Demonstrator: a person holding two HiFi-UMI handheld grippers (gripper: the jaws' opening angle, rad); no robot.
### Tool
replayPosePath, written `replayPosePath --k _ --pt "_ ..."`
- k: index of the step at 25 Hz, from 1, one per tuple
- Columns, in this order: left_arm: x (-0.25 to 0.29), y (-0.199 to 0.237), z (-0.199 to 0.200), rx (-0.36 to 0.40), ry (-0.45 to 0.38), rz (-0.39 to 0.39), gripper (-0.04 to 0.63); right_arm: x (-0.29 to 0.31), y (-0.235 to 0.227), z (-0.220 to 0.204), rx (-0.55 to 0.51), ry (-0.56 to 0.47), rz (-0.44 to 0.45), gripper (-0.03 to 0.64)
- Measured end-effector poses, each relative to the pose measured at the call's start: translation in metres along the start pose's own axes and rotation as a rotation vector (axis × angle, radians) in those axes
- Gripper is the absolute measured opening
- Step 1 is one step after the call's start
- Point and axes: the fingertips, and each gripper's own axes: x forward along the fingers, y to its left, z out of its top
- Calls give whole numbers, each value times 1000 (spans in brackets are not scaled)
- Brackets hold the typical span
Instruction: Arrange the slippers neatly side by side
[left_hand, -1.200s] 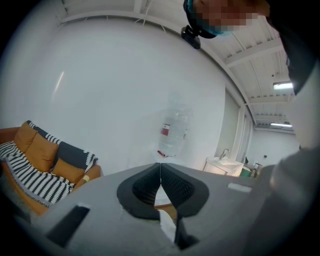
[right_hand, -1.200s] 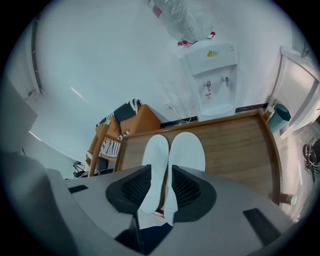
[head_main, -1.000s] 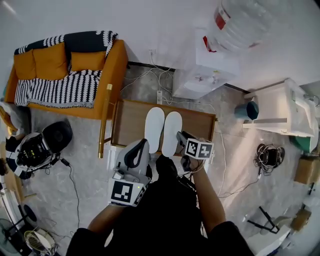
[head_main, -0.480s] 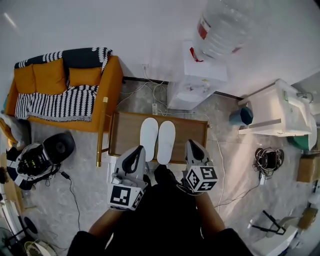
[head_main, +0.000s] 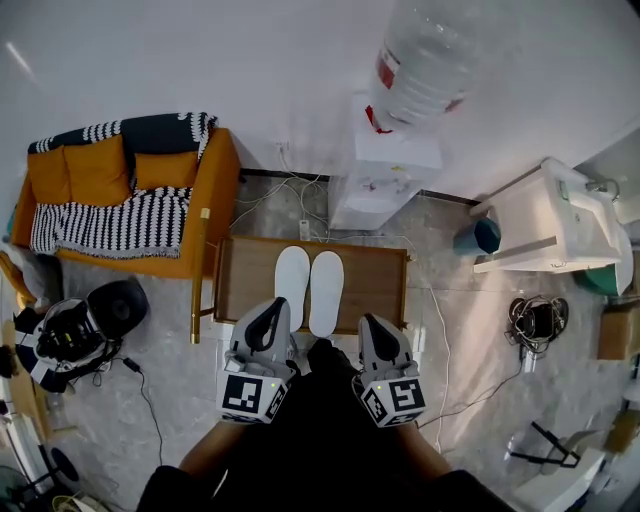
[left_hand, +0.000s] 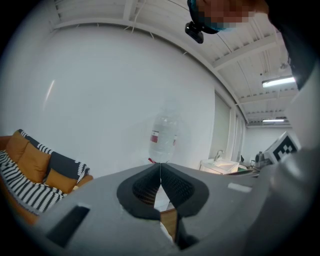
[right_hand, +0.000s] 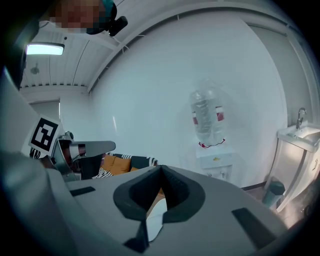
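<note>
Low wooden table (head_main: 370, 290) on a grey marbled floor (head_main: 150, 380), in a room with a plain white wall (head_main: 250, 70) beyond the table's far edge.

Surroundings, all placed from the table:
- An orange sofa (head_main: 130, 200) with a striped throw stands just beside the left end.
- A white dispenser (head_main: 385, 185) carrying a large bottle (head_main: 425, 60) stands behind the far edge, against the wall.
- Loose cables (head_main: 300, 190) trail on the floor between dispenser and table.
- A white basin (head_main: 545, 225) and a dark bin (head_main: 478, 236) stand well apart from the right end.
- A black machine (head_main: 75, 325) lies on the floor well to the left.

Two white slippers (head_main: 291, 283) lie on the table, left of its middle. They sit just beside each other with a narrow gap between them. Their long axes are parallel, run across the table's short width and point from the near edge toward the wall. Which end is the toe cannot be told.

The left gripper (head_main: 272, 306) and right gripper (head_main: 372, 325) hang over the table's near edge, clear of the slippers, and cover part of that edge. In the gripper views, the left gripper (left_hand: 160, 172) has its jaws pressed together on nothing. The right gripper (right_hand: 160, 172) has just closed its jaws, which also meet with nothing between them.
</note>
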Motion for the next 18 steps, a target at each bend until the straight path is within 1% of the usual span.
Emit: replayPosePath --k 5,9,18 --pt "-1 -5 -2 0 3 -4 17 -4 -4 2 4 -3 -2 11" --pt "-3 -7 -3 3 6 -7 17 -7 -1 0 13 -7 21 11" --pt "-2 -9 -7 1 16 -15 17 -9 -3 -4 22 -11 19 12"
